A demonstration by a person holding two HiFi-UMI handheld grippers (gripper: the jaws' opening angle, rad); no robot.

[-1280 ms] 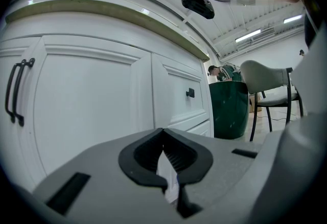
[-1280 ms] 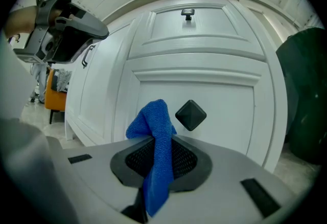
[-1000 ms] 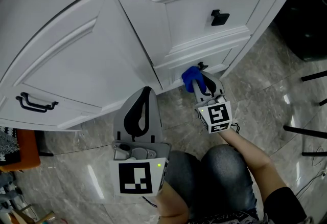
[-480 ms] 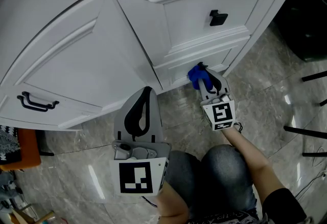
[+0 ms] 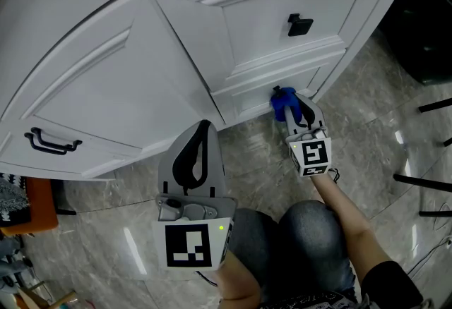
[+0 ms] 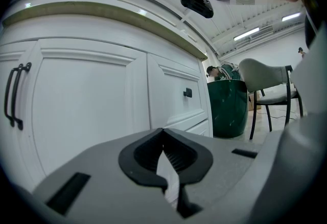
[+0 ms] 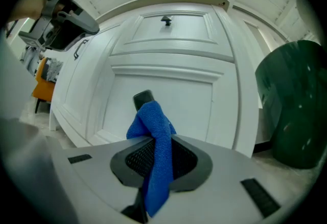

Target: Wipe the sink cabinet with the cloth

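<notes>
The white sink cabinet point(image 5: 127, 89) curves across the head view, with a door on the left and drawers on the right. My right gripper point(image 5: 288, 104) is shut on a blue cloth point(image 5: 283, 101) and holds it against the bottom drawer panel point(image 7: 168, 100), just beside a small black knob point(image 7: 143, 97). The cloth point(image 7: 156, 151) hangs down between the jaws. My left gripper point(image 5: 195, 140) is shut with nothing in it, held back from the cabinet above the floor; its jaws point(image 6: 164, 154) face the cabinet door.
A black square knob point(image 5: 299, 23) sits on the upper drawer and a black bar handle point(image 5: 49, 142) on the left door. A dark green bin point(image 7: 294, 105) stands right of the cabinet, with a chair point(image 6: 268, 92) beyond. The person's knees point(image 5: 296, 237) are over the marble floor.
My right gripper has slid the blue cloth to the right along the bottom drawer panel. The left gripper has stayed still.
</notes>
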